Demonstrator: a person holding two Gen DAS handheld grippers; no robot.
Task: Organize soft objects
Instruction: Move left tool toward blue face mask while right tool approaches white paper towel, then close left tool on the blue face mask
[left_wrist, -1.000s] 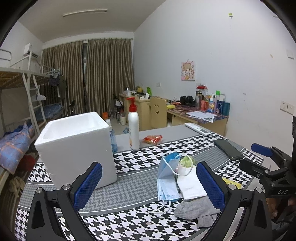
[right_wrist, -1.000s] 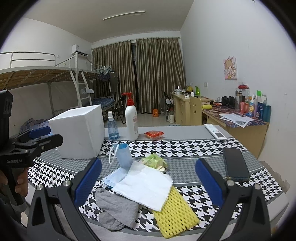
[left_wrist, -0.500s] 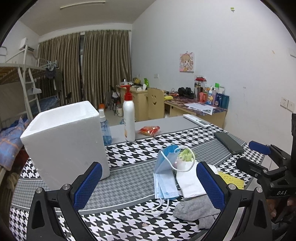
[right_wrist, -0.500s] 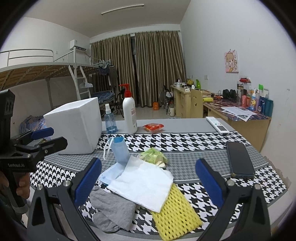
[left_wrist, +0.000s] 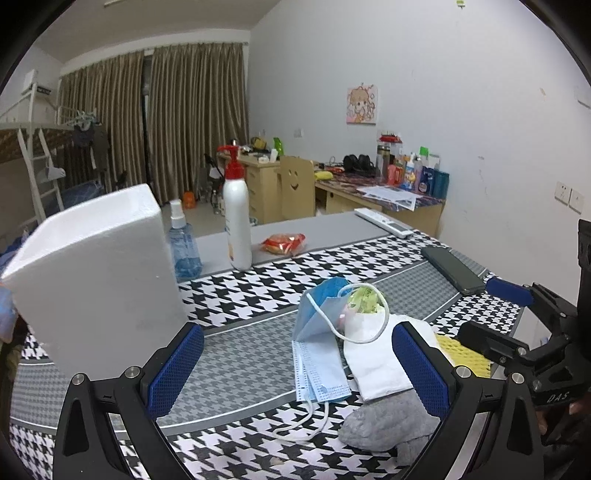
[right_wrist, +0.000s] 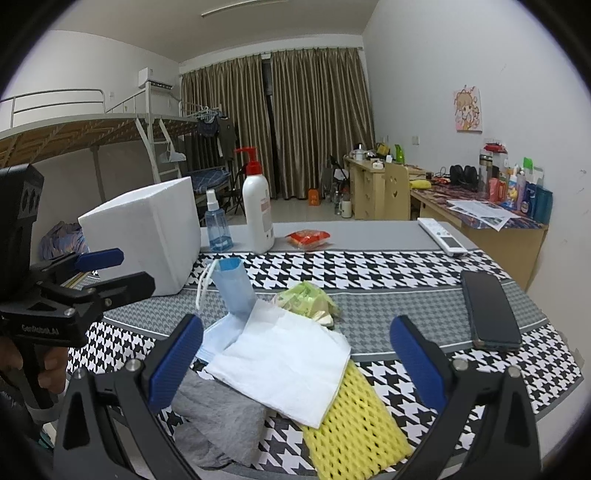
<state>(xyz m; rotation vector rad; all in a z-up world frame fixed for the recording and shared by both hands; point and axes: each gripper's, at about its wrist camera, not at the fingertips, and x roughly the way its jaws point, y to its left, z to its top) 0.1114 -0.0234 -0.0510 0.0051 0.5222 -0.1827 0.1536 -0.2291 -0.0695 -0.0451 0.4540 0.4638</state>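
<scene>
Standing upright: white foam box (left_wrist: 99, 273).

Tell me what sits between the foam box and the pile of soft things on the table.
Nothing: in the left wrist view, only bare houndstooth tablecloth lies between the white foam box and the blue face mask at the pile's edge.

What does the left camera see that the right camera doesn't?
Only the left wrist view shows the mask's ear loop draped over the white cloth, and the right gripper from the side. Only the right wrist view shows the yellow net almost whole, and the left gripper. Both show the foam box, blue mask, grey cloth and phone.
</scene>
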